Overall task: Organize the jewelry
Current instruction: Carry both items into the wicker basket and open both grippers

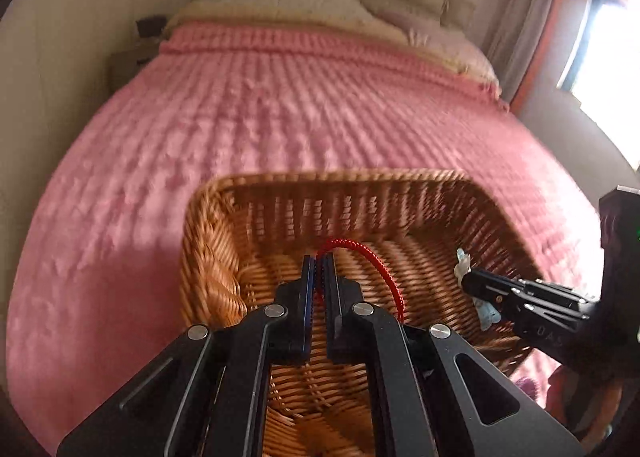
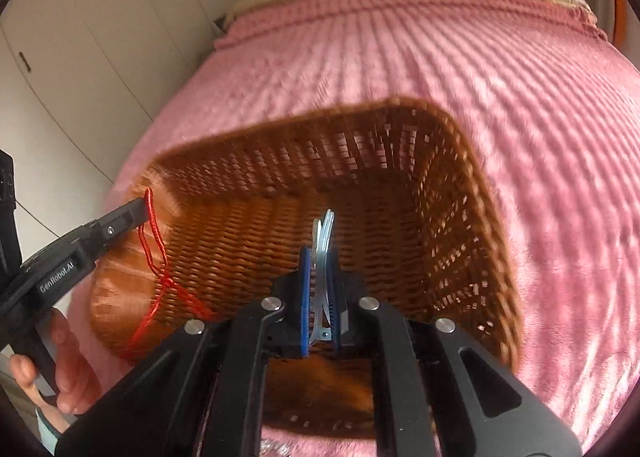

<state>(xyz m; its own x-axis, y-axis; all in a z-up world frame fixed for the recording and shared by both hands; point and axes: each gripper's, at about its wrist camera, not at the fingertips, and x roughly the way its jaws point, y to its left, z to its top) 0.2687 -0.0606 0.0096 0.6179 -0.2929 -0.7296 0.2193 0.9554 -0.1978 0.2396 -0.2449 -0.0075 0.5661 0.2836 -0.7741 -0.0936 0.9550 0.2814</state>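
A brown wicker basket [image 1: 352,185] sits on a pink bed; it also shows in the right wrist view [image 2: 472,161]. My left gripper [image 1: 319,261] is shut on a red cord bracelet [image 1: 380,269] and holds it over the basket's left part; the cord hangs from it in the right wrist view [image 2: 154,241], where the left gripper [image 2: 138,209] comes in from the left. My right gripper [image 2: 319,253] is shut on a pale blue hair clip [image 2: 323,249] above the basket's middle. In the left wrist view the right gripper [image 1: 466,279] comes in from the right with the clip [image 1: 463,263].
The pink ribbed blanket [image 1: 280,105] covers the bed around the basket. Pillows [image 1: 280,1] lie at the headboard. White wardrobe doors [image 2: 100,37] stand to the left, a curtain and bright window [image 1: 600,49] to the right.
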